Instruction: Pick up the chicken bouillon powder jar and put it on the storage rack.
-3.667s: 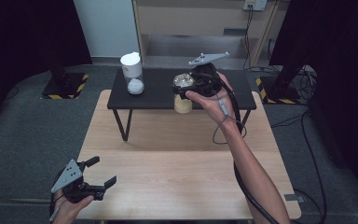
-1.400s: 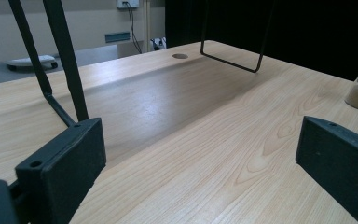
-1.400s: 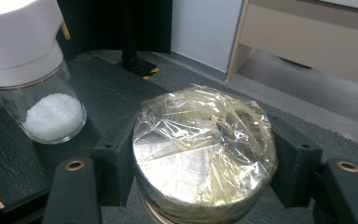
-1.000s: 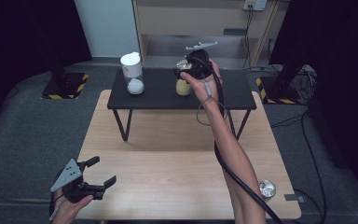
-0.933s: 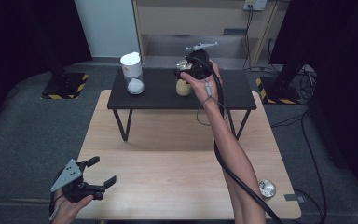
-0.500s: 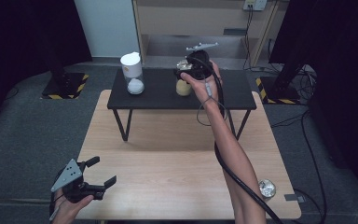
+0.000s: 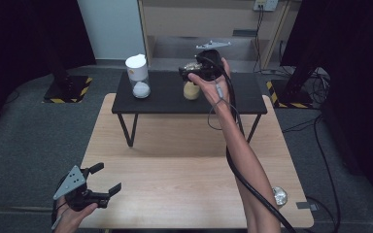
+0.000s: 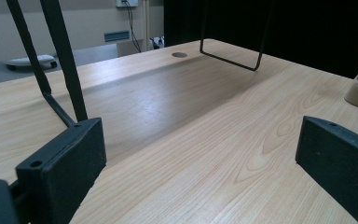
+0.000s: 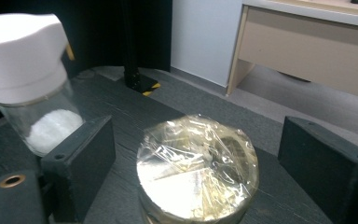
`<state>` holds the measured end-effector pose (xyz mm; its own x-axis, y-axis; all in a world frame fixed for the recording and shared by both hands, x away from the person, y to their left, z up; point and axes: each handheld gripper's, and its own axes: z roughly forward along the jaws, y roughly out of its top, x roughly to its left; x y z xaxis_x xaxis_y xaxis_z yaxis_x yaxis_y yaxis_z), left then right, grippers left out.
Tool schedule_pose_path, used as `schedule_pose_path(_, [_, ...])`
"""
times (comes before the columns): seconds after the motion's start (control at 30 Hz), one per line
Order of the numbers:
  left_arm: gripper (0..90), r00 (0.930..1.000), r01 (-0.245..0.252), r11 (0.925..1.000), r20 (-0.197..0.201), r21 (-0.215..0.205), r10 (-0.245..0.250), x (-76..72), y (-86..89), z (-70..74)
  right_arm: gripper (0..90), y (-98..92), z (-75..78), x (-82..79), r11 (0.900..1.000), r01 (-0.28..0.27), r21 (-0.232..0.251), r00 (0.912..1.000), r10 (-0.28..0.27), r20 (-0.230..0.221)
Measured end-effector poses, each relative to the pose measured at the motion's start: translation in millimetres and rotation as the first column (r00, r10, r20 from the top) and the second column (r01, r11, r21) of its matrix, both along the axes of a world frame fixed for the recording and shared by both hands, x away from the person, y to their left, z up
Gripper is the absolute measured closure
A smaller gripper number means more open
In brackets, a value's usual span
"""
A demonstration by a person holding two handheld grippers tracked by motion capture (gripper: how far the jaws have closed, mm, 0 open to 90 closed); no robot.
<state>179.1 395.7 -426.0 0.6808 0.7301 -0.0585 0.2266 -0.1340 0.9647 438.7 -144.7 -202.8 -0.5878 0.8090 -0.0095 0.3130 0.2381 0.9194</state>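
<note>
Your right gripper (image 7: pixel 190 74) sits in the upper middle of the high view, over the black side table (image 7: pixel 165 99), and its jaws have just been opening: in the right gripper view they stand wide on either side of the jar (image 9: pixel 196 170) without touching it, so the jar is released. That jar fills the lower centre of the right gripper view. Its round top is sealed with crinkled clear film over a shiny golden surface, and in the high view its yellowish body (image 7: pixel 191 91) stands upright on the black table, just under your hand.

Your left gripper (image 7: pixel 104 179) rests at the lower left of the high view, near the front edge of the light wooden table (image 7: pixel 175 160). Its jaws are spread with only bare wood grain between them.

To the left of the film-topped jar, well apart from it, stands a glass jar with a white cap (image 7: pixel 138 75), holding something white in its bottom. In the right gripper view it rises at the upper left (image 9: pixel 30 79), just behind your left-hand jaw. A small shiny round object (image 7: pixel 279 195) lies at the lower right of the wooden table. Nothing stands between the open jaws and the film-topped jar.
</note>
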Motion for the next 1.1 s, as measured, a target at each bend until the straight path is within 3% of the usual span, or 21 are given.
schedule_pose_path(0.67, [0.8, 1.0000, 0.002, 1.0000, 0.001, 0.002, -0.002, 0.2, -0.7, 0.0, 9.4, -21.8, 38.2, -35.3, 0.998, -0.058, 0.038, 0.9948, 0.055, 0.085])
schedule_pose_path(0.97, [0.8, 1.0000, 0.003, 1.0000, 0.000, 0.005, -0.003, 0.3, -1.4, 0.3, 8.1, -36.3, 47.2, -57.7, 0.989, -0.139, 0.049, 0.9848, 0.133, 0.112])
schedule_pose_path(1.1, [0.8, 1.0000, 0.004, 1.0000, -0.001, 0.006, -0.004, 0.3, -1.4, 0.3, 8.2, -41.1, 46.6, -71.4, 0.982, -0.186, 0.032, 0.9747, 0.181, 0.132])
